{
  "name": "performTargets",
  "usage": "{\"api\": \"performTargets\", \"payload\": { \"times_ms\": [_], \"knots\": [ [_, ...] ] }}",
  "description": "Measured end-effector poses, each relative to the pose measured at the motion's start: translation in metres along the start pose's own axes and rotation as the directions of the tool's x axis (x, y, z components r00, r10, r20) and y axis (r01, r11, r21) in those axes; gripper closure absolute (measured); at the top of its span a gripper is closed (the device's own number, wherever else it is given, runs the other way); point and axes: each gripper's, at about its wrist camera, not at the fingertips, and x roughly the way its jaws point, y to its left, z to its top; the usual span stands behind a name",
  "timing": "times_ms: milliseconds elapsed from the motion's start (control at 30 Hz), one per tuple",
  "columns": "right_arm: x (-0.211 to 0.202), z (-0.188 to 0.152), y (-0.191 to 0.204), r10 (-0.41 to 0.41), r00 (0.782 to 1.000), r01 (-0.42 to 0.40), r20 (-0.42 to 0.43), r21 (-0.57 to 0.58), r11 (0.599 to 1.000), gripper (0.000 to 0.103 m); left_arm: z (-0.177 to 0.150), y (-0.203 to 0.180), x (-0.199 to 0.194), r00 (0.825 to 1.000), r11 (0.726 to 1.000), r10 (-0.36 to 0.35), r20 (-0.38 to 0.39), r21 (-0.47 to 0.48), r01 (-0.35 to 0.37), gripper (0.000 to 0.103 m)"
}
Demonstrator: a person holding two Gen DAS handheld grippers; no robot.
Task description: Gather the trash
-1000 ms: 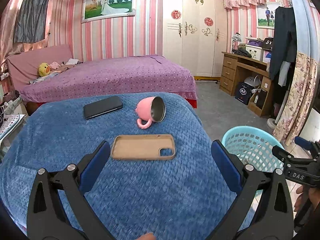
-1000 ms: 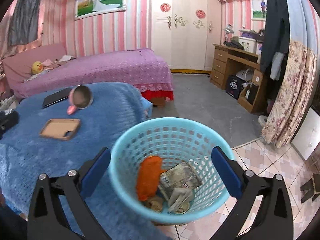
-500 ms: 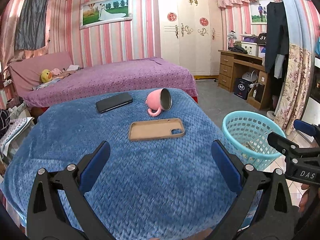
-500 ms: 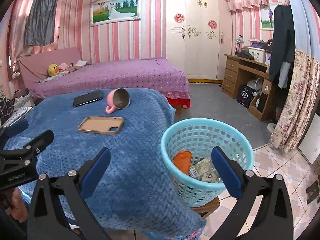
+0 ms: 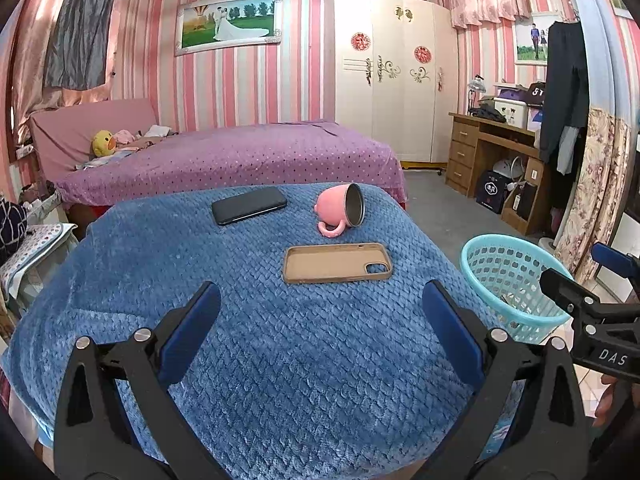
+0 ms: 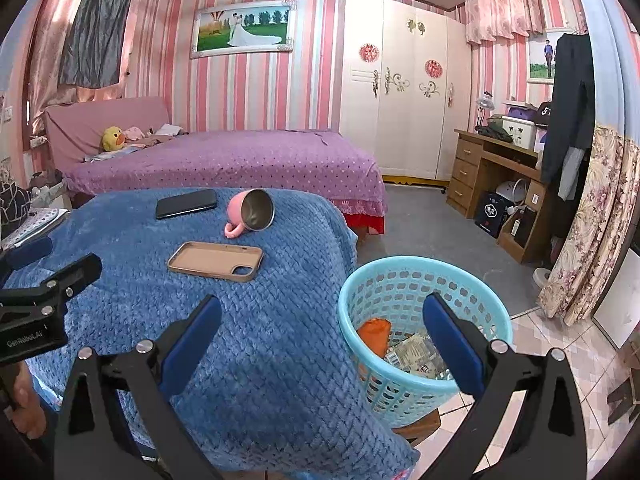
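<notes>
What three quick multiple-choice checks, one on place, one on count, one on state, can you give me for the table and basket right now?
1. Where is the basket relative to the blue-covered table?
A. On top of it
B. Beside its right edge, lower down
C. On the bed

2. How many loose things lie on the table?
A. Three
B. One
C. Five

3. How does the pink mug sit?
A. Upright
B. Upside down
C. On its side

Answers:
1. B: the right wrist view shows the basket past the cloth's right edge, below the tabletop.
2. A: a black phone, the mug and a tan phone case are all that lie there.
3. C: its open mouth faces sideways and its handle touches the cloth.
</notes>
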Motion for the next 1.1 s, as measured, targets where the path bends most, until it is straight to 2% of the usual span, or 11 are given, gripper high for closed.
{"api": "performTargets", "payload": {
  "times_ms": [367, 1100],
  "knots": [
    [0.0019, -0.0011, 0.0040, 0.008, 1.000, -0.008, 0.009, -0.011, 1.000, 0.005, -0.0044, 0.0059, -0.0023, 0.999, 1.000, 0.026, 0.022, -0.007, -0.026, 0.005],
    [0.0026, -0.0018, 0.0069, 0.008, 1.000, -0.007, 0.009, -0.020, 1.000, 0.005, -0.0043, 0.0074, -0.0046, 1.000, 1.000, 0.021, 0.022, -0.019, -0.021, 0.005]
  ]
}}
